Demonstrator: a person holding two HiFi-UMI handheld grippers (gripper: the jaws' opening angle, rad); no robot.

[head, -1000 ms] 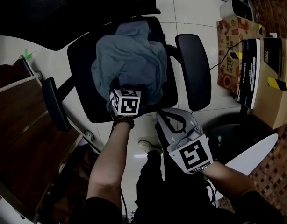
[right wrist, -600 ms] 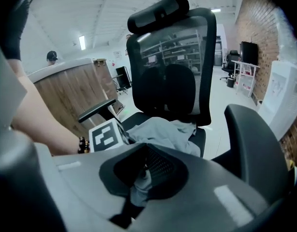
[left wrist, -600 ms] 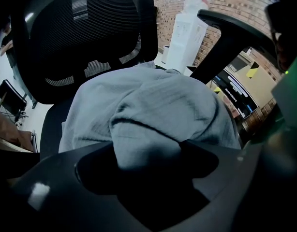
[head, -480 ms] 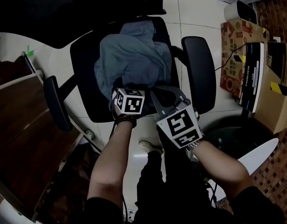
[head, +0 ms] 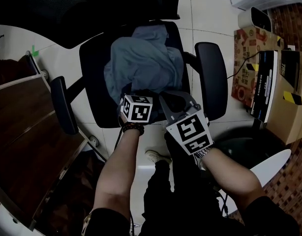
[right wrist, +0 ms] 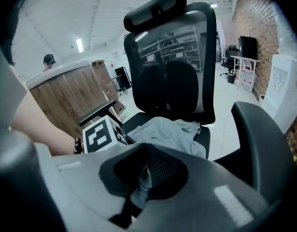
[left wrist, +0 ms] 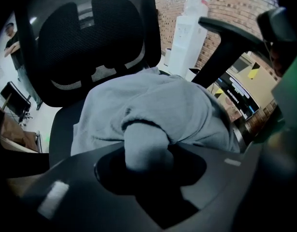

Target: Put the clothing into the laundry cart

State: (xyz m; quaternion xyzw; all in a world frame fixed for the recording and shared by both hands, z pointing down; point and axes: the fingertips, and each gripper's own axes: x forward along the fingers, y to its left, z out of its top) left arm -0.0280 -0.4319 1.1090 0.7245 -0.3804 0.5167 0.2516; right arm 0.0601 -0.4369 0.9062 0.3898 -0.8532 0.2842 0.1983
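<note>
A grey-blue garment (head: 143, 65) lies bunched on the seat of a black office chair (head: 94, 92). My left gripper (head: 134, 94) is at the garment's near edge. In the left gripper view a rolled fold of the cloth (left wrist: 146, 139) sits between the closing jaws of the left gripper (left wrist: 146, 154), which pinch it. My right gripper (head: 174, 99) hovers just right of it, over the seat's front right corner. In the right gripper view the right gripper (right wrist: 140, 179) has its jaws together with nothing clearly held, and the garment (right wrist: 165, 129) lies beyond. No laundry cart shows.
The chair's armrests (head: 211, 77) (head: 62, 104) flank the seat, and its mesh backrest (left wrist: 85, 42) rises behind. A wooden desk (head: 23, 132) stands at the left. Cardboard boxes (head: 249, 58) line the right. A water dispenser (left wrist: 187, 33) stands by the brick wall.
My right gripper has swung up and left from beside my leg to the seat's front right. The left gripper has stayed at the garment's edge.
</note>
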